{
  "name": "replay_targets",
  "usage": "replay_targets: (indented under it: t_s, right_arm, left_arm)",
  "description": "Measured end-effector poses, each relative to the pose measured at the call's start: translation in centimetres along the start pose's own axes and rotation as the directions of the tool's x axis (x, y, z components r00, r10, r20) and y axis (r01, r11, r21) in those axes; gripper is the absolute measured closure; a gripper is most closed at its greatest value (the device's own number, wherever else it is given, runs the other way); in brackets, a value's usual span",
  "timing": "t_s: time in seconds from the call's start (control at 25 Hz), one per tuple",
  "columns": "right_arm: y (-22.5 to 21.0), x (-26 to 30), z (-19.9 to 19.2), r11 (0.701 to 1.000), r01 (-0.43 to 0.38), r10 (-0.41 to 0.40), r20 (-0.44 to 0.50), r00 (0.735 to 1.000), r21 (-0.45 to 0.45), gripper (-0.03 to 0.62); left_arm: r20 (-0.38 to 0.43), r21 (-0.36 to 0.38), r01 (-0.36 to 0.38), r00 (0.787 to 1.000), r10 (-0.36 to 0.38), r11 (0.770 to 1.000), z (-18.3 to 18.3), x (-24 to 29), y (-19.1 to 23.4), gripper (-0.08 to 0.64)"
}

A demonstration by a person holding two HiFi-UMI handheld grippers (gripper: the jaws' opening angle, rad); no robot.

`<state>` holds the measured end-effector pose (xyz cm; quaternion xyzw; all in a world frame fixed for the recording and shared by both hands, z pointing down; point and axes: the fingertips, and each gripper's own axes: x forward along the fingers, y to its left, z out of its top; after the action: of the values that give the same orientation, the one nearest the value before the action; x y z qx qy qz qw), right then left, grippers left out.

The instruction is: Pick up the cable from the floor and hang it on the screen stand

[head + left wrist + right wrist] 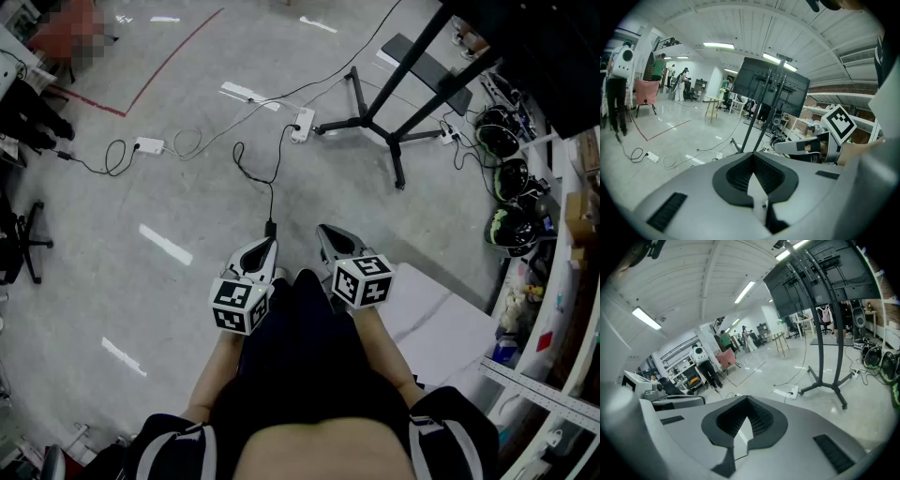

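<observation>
Grey workshop floor [112, 281], cable [272, 202] loose; left tongs [268, 244], right tongs [325, 232] pressed together, empty.

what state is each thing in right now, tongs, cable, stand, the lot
left tongs: shut, empty
right tongs: shut, empty
cable: lying on the floor, loose end near the left tongs, not picked up
stand: upright, cable not hung on it
power strip: on the floor, cables plugged in

L gripper [754, 160] jaws together | screen stand [762, 127] ahead | R gripper [780, 146] at right
</observation>
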<state>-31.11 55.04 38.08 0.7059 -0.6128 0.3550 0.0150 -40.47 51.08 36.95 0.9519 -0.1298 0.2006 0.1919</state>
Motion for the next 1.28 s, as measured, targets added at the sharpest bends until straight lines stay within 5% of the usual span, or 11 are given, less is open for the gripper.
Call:
replay_targets:
  t_s: [0.4,0.64,1.28]
  right_arm:
    - [-0.2,-4.8,2.2,0.996,-0.01,0.02,0.114,0.993,-0.087,0.571]
    - [-1.3,-6.4,2.9,0.984,-0.013,0.045,0.175,0.984,-0.179,0.568]
    - [-3.5,-4.9,3.9,0.984,-0.05,0.077,0.16,0.984,-0.169,0.568]
  left_arm:
    - [0.059,0.069,-0.064,0.996,0.06,0.996,1.4,-0.8,-3.4,0.552]
    - [0.083,0.018,-0.073,0.994,0.072,0.997,0.7,0.1,-3.8,0.552]
    - [0.104,0.016,-0.089,0.991,0.087,0.996,1.7,2.9,-4.6,0.552]
